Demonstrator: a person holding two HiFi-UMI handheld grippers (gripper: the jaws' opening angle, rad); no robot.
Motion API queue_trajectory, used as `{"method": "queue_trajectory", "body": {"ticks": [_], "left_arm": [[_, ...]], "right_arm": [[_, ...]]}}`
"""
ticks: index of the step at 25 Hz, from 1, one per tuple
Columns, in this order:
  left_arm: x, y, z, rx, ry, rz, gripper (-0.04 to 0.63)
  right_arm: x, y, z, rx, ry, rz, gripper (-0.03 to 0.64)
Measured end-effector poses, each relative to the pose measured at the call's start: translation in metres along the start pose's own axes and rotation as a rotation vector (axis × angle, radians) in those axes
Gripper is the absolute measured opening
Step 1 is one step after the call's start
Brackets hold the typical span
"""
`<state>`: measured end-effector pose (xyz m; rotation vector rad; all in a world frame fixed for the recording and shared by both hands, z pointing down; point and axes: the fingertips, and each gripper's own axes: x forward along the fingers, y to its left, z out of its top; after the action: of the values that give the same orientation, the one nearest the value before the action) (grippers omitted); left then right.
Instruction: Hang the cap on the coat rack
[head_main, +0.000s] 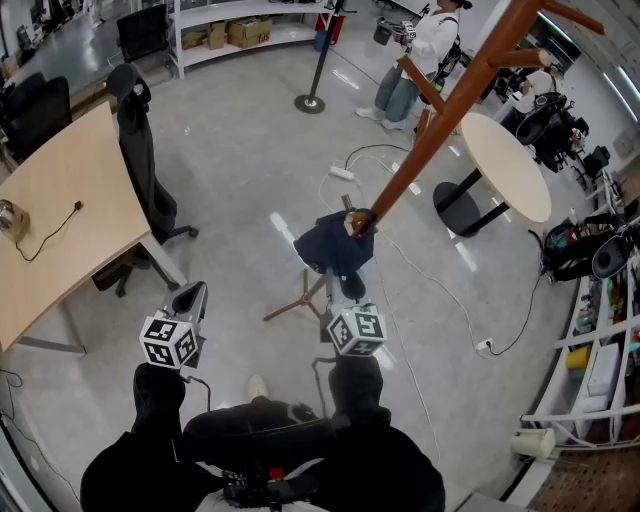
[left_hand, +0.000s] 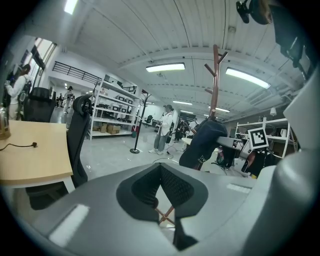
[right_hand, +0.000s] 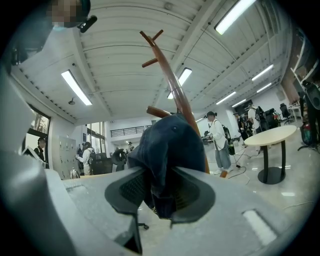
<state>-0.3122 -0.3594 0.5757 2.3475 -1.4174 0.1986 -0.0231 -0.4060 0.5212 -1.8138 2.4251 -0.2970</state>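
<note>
Hovering nearest, the left gripper (left_hand: 160, 167) is clenched on nothing, off to the left of the coat rack (head_main: 450, 105). Right gripper (right_hand: 160, 192) sits at the rack, jaws parted loosely around the lower edge of the dark cap (right_hand: 167, 145). Cap's draped on the rack's low peg (head_main: 358, 224).

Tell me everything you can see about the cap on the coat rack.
The cap is dark navy and looks like soft fabric, slightly crumpled. It hangs draped over a low peg of the brown wooden coat rack, close against the slanting pole and well above the floor. Its drooping lower edge sits between the parted jaws of the right hand-held gripper.
</note>
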Motion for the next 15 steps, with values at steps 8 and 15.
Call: {"method": "queue_trajectory", "body": {"ticks": [8, 15], "left_arm": [[-0.007, -0.017, -0.001, 0.006, -0.006, 0.000, 0.003], [-0.016, -0.028, -0.003, 0.012, -0.013, 0.008, 0.003]], "right_arm": [[-0.011, 0.006, -0.001, 0.024, 0.022, 0.073, 0.214], [-0.022, 0.007, 0.002, 0.027, 0.007, 0.091, 0.238]]}}
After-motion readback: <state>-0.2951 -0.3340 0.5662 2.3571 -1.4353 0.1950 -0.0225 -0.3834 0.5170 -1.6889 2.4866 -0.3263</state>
